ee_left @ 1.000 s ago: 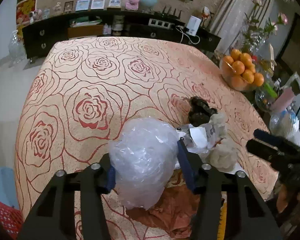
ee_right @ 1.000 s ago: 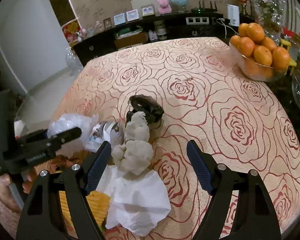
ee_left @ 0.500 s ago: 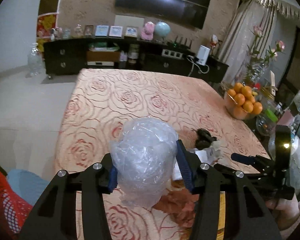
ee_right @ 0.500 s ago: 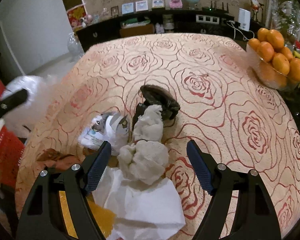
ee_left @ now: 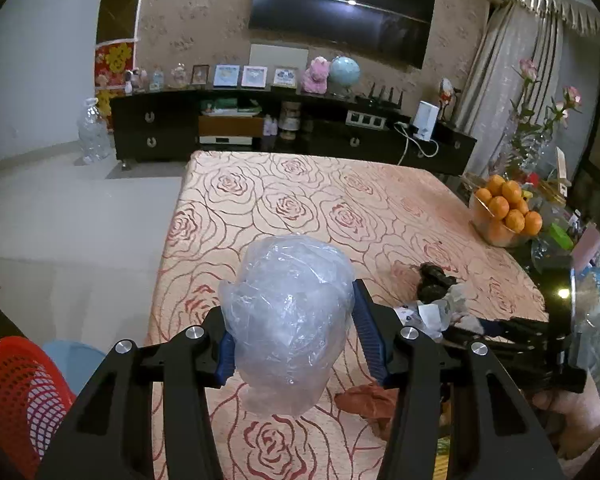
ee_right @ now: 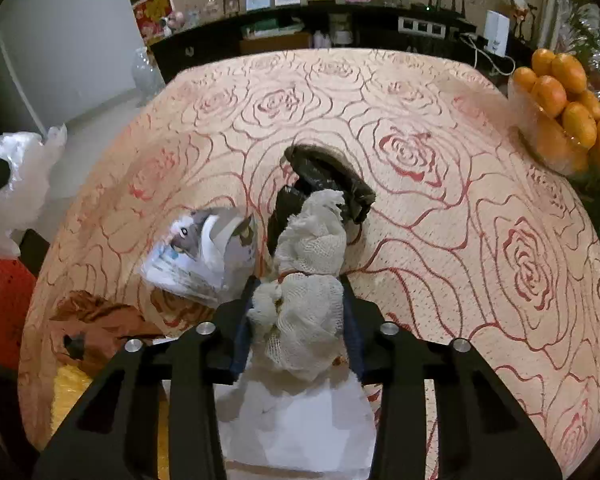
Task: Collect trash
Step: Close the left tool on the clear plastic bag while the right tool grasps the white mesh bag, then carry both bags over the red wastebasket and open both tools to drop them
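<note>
Right gripper (ee_right: 298, 316) jaws just closed on white gauze wad (ee_right: 304, 312), nearest of trash pile on rose tablecloth (ee_right: 420, 208); grab looks made, lift next. Pitched steeply down.

Left gripper (ee_left: 290, 340) clamps clear plastic bag (ee_left: 288, 320), now raised off tablecloth, red basket (ee_left: 16, 392) beside; likely drop spot.

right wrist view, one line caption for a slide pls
Right gripper closing on a crumpled white gauze wad among litter on a rose-patterned tablecloth.
</note>
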Motion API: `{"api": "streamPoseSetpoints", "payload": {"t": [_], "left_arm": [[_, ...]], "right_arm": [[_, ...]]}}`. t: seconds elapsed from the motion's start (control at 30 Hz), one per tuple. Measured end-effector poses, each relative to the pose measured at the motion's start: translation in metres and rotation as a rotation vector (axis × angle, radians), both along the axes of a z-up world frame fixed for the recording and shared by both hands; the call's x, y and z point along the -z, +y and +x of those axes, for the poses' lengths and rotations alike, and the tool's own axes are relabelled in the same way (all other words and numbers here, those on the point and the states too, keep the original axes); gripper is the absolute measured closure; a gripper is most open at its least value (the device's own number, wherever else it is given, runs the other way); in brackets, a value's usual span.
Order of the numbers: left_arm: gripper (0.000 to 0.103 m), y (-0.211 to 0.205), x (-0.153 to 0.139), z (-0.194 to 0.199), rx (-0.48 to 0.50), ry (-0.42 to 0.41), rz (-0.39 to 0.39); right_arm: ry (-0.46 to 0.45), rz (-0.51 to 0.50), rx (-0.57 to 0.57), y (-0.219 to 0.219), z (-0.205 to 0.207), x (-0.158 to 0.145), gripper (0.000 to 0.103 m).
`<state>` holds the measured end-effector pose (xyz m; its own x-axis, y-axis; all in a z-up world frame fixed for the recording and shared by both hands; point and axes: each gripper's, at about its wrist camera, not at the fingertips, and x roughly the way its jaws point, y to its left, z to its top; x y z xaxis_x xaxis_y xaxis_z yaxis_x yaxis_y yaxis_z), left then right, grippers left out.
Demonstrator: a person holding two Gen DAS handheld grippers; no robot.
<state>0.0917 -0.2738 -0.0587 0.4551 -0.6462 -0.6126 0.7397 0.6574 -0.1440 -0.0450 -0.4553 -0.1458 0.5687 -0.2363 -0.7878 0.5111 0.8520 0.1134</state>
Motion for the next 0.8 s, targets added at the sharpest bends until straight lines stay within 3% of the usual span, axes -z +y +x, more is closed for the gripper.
{"api": "streamPoseSetpoints", "payload": {"t": [0.37, 0.8], "left_arm": [[0.055, 0.008, -0.013, -0.006, -0.041, -0.071, -0.022], [0.055, 0.013, -0.016, -0.011, -0.078, -0.132, -0.010]], "right_arm": [[-0.220, -0.087, 0.025, 0.004, -0.033, -0.054, 0.068], [-0.259, -0.095, -0.005, 0.016, -0.026, -0.065, 0.068]]}}
